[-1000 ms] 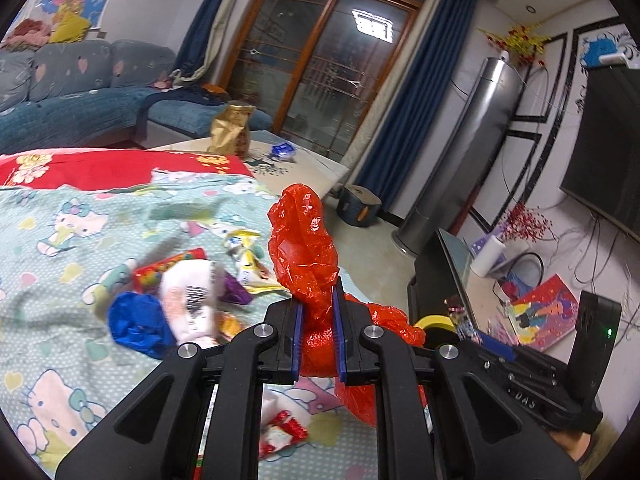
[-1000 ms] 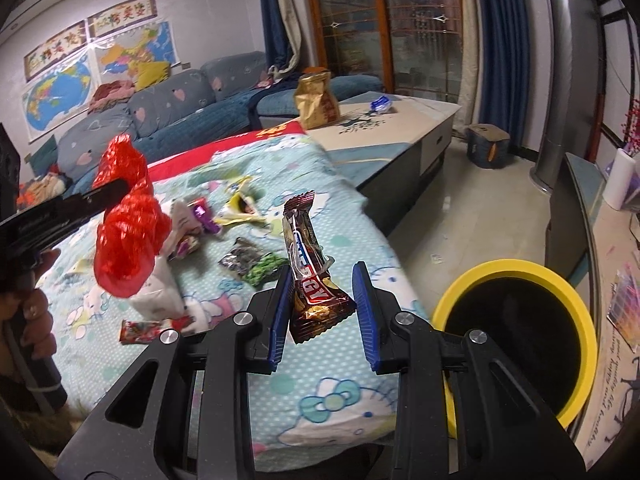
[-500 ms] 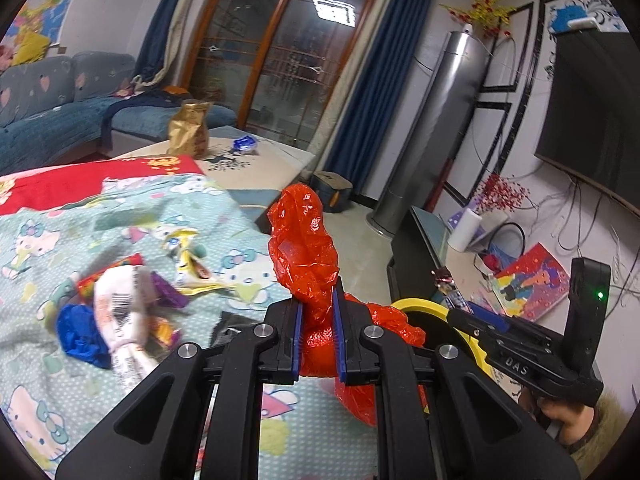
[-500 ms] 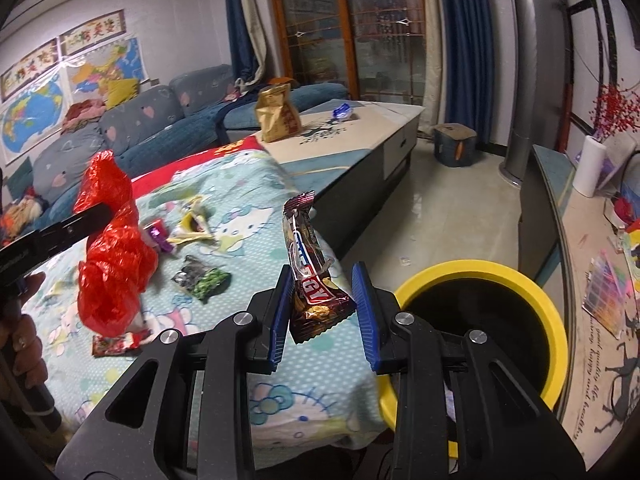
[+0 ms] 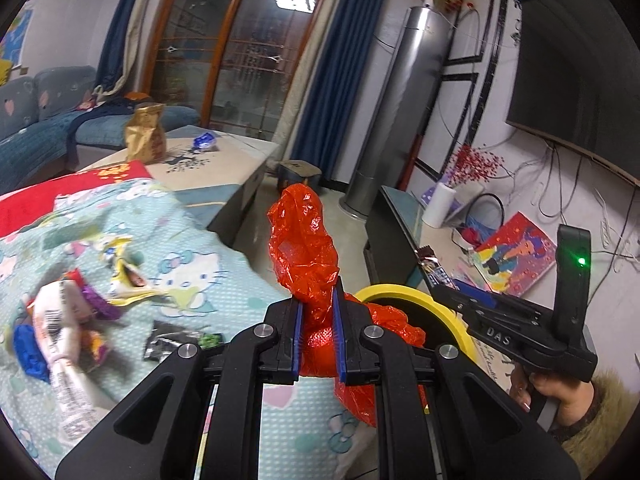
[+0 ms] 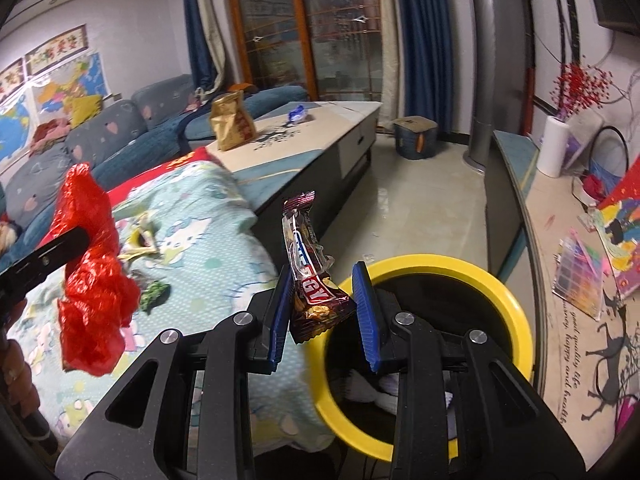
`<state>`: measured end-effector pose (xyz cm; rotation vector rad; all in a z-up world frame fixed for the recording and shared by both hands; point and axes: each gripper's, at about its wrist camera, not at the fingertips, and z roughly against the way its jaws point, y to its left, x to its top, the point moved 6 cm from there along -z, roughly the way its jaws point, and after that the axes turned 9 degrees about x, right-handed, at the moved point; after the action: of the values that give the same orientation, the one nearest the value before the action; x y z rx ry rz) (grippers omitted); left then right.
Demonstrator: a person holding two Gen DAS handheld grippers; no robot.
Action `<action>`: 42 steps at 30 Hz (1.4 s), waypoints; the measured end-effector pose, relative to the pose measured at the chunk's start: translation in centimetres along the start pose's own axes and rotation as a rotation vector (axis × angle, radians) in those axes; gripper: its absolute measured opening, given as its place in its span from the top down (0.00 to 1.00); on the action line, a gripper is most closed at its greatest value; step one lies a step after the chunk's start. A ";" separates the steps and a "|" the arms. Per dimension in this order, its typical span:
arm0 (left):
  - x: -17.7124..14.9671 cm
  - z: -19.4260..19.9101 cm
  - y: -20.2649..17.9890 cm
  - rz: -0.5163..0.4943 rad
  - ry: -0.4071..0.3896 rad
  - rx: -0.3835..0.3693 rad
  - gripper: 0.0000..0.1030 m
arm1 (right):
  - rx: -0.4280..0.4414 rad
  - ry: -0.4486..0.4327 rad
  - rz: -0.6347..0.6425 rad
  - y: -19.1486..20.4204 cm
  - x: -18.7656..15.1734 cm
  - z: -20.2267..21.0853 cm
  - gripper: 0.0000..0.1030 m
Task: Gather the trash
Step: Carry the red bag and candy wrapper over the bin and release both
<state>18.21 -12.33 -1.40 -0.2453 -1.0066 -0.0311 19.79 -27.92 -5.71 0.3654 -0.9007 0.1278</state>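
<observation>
Both my hands have swung away from the littered bedspread (image 5: 240,292) toward the yellow-rimmed bin (image 6: 516,320), which a second ago sat low and to the right in the right wrist view and now fills the lower centre of that frame, directly beneath my right gripper (image 6: 322,308). In the left wrist view the same bin's rim (image 5: 400,292), hardly visible a second ago, now peeks out at centre right behind the bag, and the pile of wrappers (image 5: 68,320) has slid to the lower left edge. By my reading the carry is nearly done and both loads are close to the drop. My right gripper is clamped, jaws held partly apart by the width of a brown snack wrapper (image 6: 312,280), which stands upright between the blue pads with its crimped top above them and its lower end over the near rim of the bin. My left gripper (image 5: 318,320) is closed nearly tight on a crumpled red plastic bag (image 5: 308,248); the bag bulges above the pads and hangs below them at lower centre, just beside the bin's rim rather than over its mouth. More litter is left on the bedspread, so the collecting looks far from finished.
</observation>
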 end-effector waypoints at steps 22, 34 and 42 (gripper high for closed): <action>-2.6 -5.7 -8.7 -0.165 0.074 -0.090 0.88 | -0.123 0.027 -0.133 -8.3 -1.2 -0.2 0.76; -5.3 -9.9 -11.4 -0.233 0.157 -0.108 0.88 | -0.146 0.067 -0.201 -11.3 -2.6 -0.7 0.76; -6.1 -12.6 -12.7 -0.230 0.209 -0.159 0.45 | -0.133 0.094 -0.273 -12.9 -3.5 -1.1 0.67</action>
<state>23.72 -27.95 -10.52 -0.2641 -0.8207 -0.3408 21.76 -39.34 -12.39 0.3516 -0.7544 -0.1646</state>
